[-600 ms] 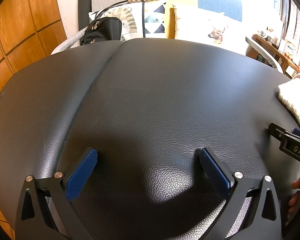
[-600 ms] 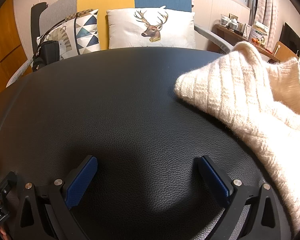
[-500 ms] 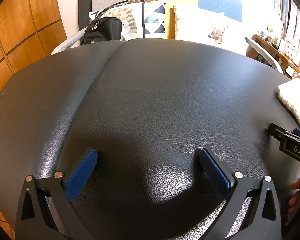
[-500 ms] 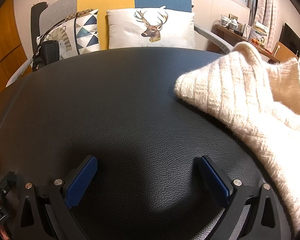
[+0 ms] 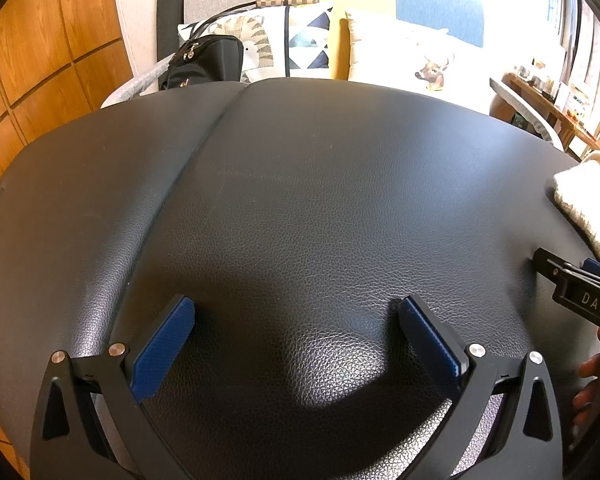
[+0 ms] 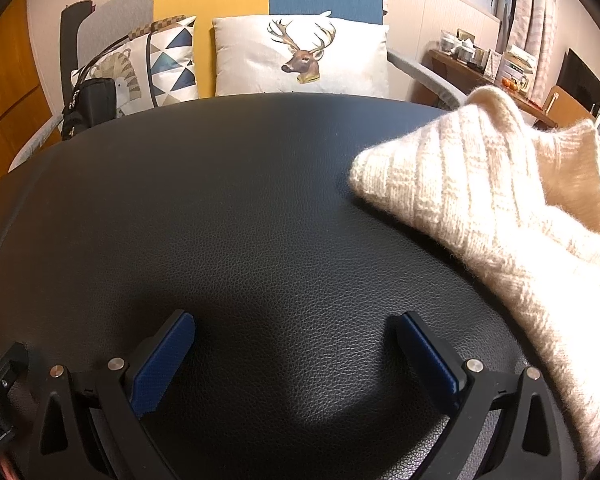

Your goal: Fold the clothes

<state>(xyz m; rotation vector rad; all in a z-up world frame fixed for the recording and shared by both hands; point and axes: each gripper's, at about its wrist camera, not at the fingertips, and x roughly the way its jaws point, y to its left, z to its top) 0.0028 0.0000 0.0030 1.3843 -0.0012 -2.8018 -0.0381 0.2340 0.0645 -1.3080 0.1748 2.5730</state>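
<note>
Evidently nothing is grasped yet: left claw (image 5: 296,322) and right claw (image 6: 294,330) hover released over the black leather surface (image 6: 260,208). The cream knit sweater (image 6: 500,216) lies bunched at its right edge, likely awaiting spreading

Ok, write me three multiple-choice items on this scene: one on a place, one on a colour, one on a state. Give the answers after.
1. Where does the cream knit sweater lie on the black leather surface, seen from the right wrist view?
A. on the right side
B. on the left side
C. in the middle, between the fingers

2. What colour are the pads of the right gripper?
A. red
B. blue
C. white

3. How does the left gripper stand?
A. shut on the sweater
B. shut on nothing
C. open, holding nothing

Answers: 1 A, the knit fills the right of that view; 2 B, both pads show blue; 3 C, bare leather shows between its spread fingers.
</note>
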